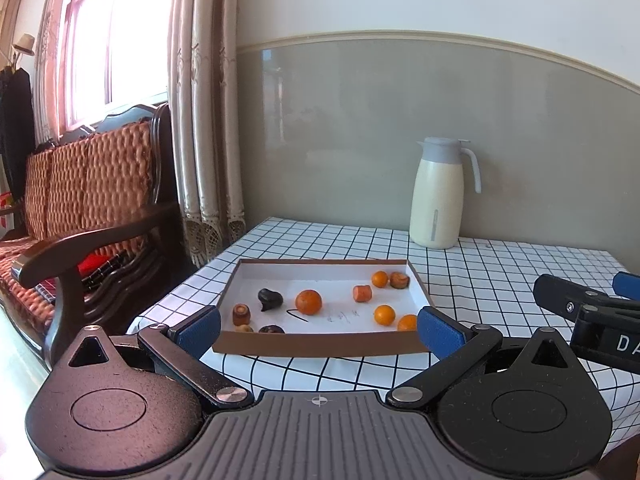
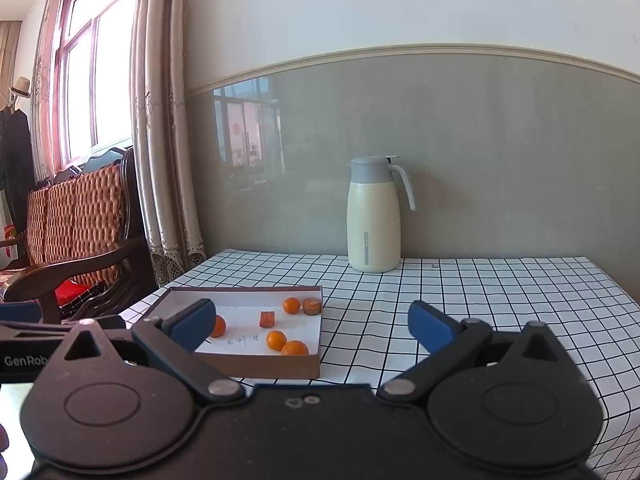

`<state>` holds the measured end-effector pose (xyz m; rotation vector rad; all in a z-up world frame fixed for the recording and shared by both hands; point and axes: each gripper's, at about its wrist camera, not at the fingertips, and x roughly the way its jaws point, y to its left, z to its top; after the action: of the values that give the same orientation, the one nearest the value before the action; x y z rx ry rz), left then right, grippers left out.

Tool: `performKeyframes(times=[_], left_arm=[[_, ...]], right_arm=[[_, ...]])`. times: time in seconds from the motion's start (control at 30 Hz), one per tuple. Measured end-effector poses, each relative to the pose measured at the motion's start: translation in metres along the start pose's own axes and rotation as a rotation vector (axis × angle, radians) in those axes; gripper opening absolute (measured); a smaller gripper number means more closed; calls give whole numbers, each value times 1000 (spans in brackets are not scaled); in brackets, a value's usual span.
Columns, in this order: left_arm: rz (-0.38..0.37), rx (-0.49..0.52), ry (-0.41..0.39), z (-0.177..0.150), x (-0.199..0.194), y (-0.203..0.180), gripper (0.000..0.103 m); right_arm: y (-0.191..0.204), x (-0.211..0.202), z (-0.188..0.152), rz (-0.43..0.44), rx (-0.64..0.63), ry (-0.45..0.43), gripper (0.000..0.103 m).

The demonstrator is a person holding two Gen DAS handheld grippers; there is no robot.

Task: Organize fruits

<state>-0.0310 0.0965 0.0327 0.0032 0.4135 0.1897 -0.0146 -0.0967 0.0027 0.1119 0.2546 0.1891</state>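
Both grippers, left [image 1: 319,326] and right [image 2: 312,326], hover wide open and empty near the shallow brown cardboard tray [image 1: 320,346], where small orange fruits [image 1: 308,301] and dark pieces [image 1: 270,299] lie scattered, unsorted.

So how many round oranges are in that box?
4 in the box: a big one mid-box, one at the far right, two near the front right. The finger partly hides the last.
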Motion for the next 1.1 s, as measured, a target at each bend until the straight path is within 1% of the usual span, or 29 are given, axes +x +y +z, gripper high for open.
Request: performKeyframes(times=[0.33, 1.1], left_arm=[[-17, -19, 9, -4, 3, 2, 103], [-1, -22, 27, -10, 10, 10, 103]], right_arm=[[1, 0, 0, 0, -8, 1, 97], [7, 9, 1, -13, -29, 25, 97]])
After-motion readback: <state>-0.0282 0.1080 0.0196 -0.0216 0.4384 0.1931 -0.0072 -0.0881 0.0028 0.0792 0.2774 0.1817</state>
